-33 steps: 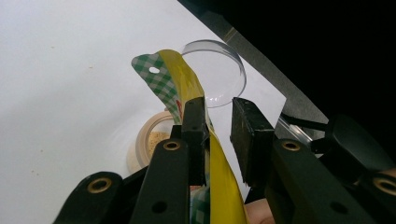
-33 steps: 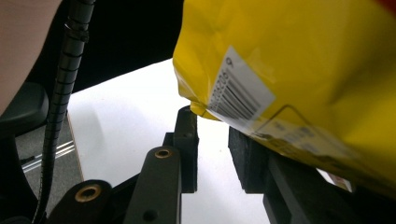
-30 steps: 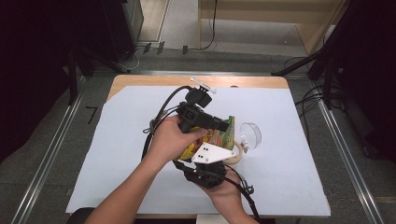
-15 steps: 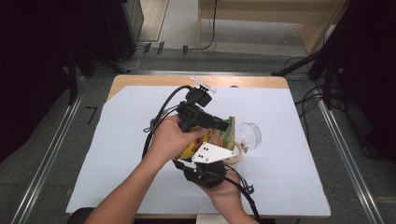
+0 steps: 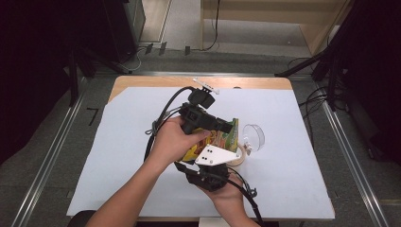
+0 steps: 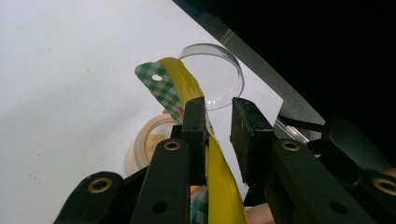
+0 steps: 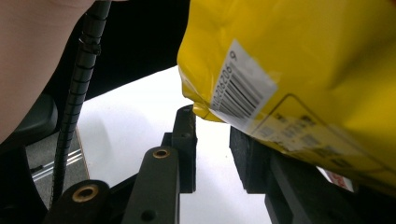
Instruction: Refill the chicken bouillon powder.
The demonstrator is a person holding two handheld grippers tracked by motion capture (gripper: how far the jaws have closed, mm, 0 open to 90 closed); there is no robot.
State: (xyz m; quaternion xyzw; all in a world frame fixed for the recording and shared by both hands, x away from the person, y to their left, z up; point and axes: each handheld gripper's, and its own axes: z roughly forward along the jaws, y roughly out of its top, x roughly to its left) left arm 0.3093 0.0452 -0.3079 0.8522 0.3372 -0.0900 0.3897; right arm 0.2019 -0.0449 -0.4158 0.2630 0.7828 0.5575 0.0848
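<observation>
Yellow, green-checked foil snack pouch (image 5: pixel 221 140): held tilted above small round tan cup (image 6: pixel 152 144), likely for pouring. Left gripper (image 6: pixel 215 122): pinching pouch top. Right gripper (image 7: pixel 212 135): narrow, at pouch bottom corner, grip uncertain. Clear lid (image 5: pixel 254 135): beside cup on worktop (image 5: pixel 293 156).

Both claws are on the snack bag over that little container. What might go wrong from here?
1. The left claw has only one pad plainly against the yellow bag, with a gap to the other pad; the bag may slip.
2. The small round container sits directly under the bag's edge, so a sudden tear or tilt could scatter contents onto the white sheet.
3. The clear lid lies close beside the container; a swinging bag or claw could knock it away.
</observation>
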